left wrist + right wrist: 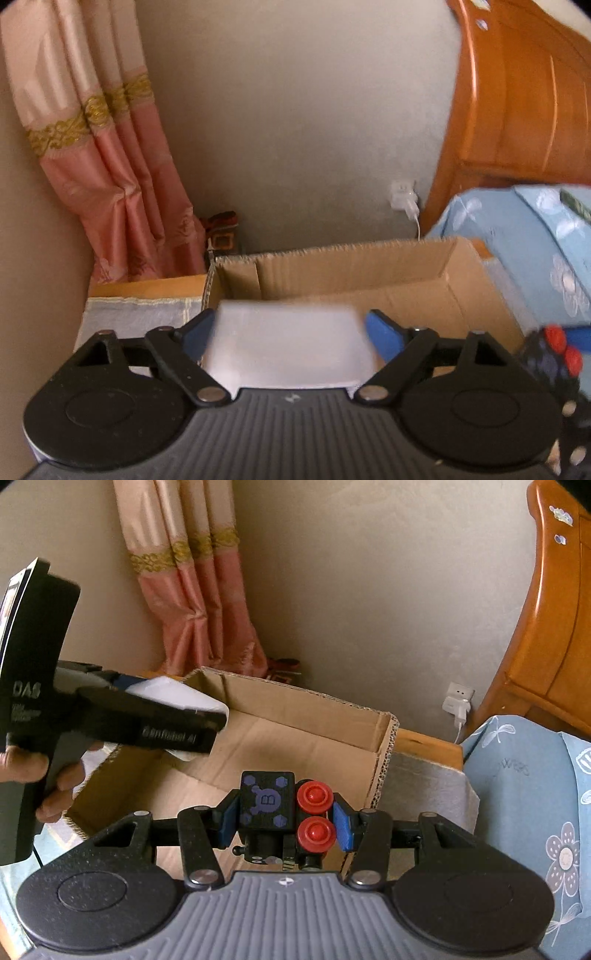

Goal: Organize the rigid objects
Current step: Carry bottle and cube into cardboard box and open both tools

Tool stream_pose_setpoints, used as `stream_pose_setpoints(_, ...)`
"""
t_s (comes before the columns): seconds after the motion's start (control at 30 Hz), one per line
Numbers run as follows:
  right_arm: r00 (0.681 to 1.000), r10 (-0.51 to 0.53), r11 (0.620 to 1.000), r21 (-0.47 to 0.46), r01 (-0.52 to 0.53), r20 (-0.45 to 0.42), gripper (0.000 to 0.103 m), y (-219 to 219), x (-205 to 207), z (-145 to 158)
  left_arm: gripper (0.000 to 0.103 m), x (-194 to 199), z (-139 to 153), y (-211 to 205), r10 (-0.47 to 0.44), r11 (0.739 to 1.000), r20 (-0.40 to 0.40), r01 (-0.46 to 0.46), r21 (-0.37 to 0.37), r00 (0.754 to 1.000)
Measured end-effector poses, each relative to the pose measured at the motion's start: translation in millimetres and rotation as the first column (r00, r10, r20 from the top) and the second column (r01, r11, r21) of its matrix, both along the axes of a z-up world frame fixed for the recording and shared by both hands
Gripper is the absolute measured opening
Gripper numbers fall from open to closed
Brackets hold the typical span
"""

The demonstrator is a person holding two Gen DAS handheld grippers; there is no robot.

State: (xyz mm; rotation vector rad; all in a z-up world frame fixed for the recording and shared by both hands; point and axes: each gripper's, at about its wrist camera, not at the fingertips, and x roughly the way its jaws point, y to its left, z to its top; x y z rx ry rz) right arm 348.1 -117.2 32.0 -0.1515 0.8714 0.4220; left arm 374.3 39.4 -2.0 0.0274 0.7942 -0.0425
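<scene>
My left gripper (pixel 290 328) is shut on a white rectangular box (pixel 288 347), held above the near edge of an open cardboard box (pixel 369 273). In the right wrist view the left gripper (pixel 207 716) with the white box (pixel 177 694) hangs over the cardboard box's (pixel 314 720) left side. My right gripper (pixel 286 819) is shut on a black toy block with purple marks and two red wheels (pixel 284 808), held above the cardboard box's near right part. The toy also shows at the right edge of the left wrist view (pixel 554 354).
The cardboard box stands on a wooden bedside stand with a grey cloth (pixel 424 786). A blue floral bedspread (pixel 535 782) lies to the right, under a wooden headboard (pixel 554 627). A pink curtain (pixel 199 602) hangs at the back left. A wall socket with a white charger (pixel 458 701) is behind.
</scene>
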Motion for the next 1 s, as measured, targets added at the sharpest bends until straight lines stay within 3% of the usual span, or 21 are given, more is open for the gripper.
stream_pose_setpoints(0.1,1.000,-0.007,1.000,-0.004,0.007,-0.010,0.055,0.2,8.8,-6.2,0.088,-1.4,1.6,1.9,0.001,1.000,0.025,-0.001,-0.006,1.000)
stream_pose_setpoints(0.3,0.999,-0.034,0.999,0.006,0.034,-0.018,0.055,4.6,29.5,-12.2,0.090,-17.4,16.8,11.4,-0.020,1.000,-0.017,0.020,0.005,1.000)
stream_pose_setpoints(0.37,0.999,-0.043,0.999,0.016,0.043,-0.007,0.057,8.3,36.6,-10.0,0.095,-24.4,24.1,14.6,-0.029,0.999,-0.024,0.029,0.018,0.999)
stream_pose_setpoints(0.4,0.999,-0.053,0.998,0.020,0.053,0.009,0.069,10.1,38.8,-8.0,0.095,-29.0,27.2,15.0,-0.031,0.999,-0.018,0.031,0.025,0.999)
stream_pose_setpoints(0.43,0.998,-0.068,0.997,0.025,0.068,0.015,0.092,10.7,39.7,-5.7,0.096,-34.8,31.1,15.9,-0.042,0.999,-0.008,0.043,0.030,0.999)
stream_pose_setpoints(0.5,0.995,-0.086,0.996,0.038,0.085,0.041,0.100,9.8,36.4,-0.5,0.098,-44.1,37.8,17.2,-0.060,0.997,0.004,0.060,0.038,0.998)
stream_pose_setpoints(0.77,0.995,-0.057,0.995,0.082,0.050,0.085,0.103,1.6,-15.5,25.2,0.099,-90.2,59.1,11.3,-0.098,0.994,0.049,0.095,0.051,0.994)
stream_pose_setpoints(1.0,0.992,-0.050,0.997,0.065,0.042,0.119,0.103,-12.0,-73.3,38.5,0.101,-140.2,69.5,-2.6,-0.145,0.988,0.080,0.141,0.057,0.986)
